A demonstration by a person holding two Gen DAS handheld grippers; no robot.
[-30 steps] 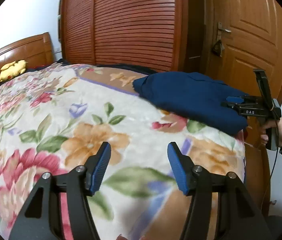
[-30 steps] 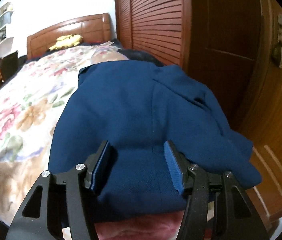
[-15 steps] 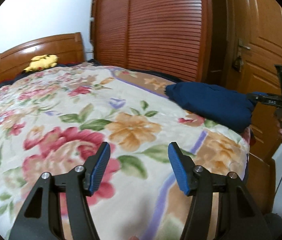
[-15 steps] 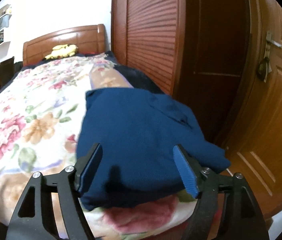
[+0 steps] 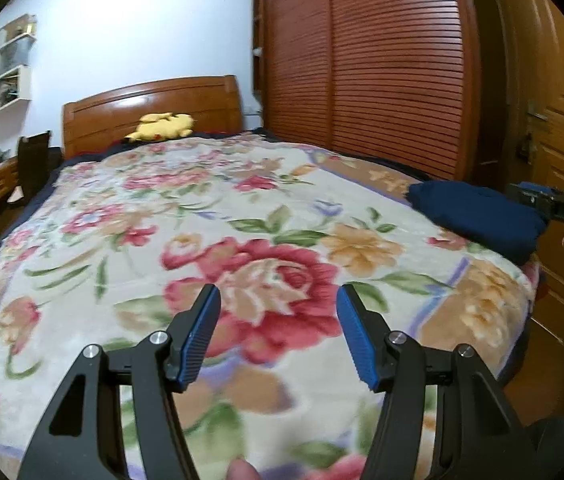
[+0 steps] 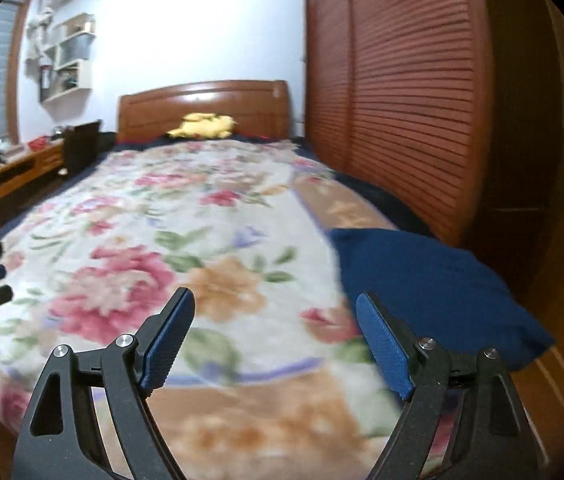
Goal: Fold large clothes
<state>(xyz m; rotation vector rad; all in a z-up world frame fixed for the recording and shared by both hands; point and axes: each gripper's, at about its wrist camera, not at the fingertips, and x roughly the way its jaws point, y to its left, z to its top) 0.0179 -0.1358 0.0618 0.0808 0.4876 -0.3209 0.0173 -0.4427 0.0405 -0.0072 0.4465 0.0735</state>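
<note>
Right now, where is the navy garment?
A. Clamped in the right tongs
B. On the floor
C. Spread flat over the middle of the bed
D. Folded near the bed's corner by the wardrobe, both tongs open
D: the navy garment lies folded on the floral blanket beside the wardrobe, while the left tongs and right tongs gape empty.

our left tongs and right tongs are black, with ribbed blue pads and silver screws.

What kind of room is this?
A bedroom, most likely in a home: a bed with a floral blanket and wooden headboard, a slatted wooden wardrobe beside it, and a folded blue garment on the bed's corner.
</note>
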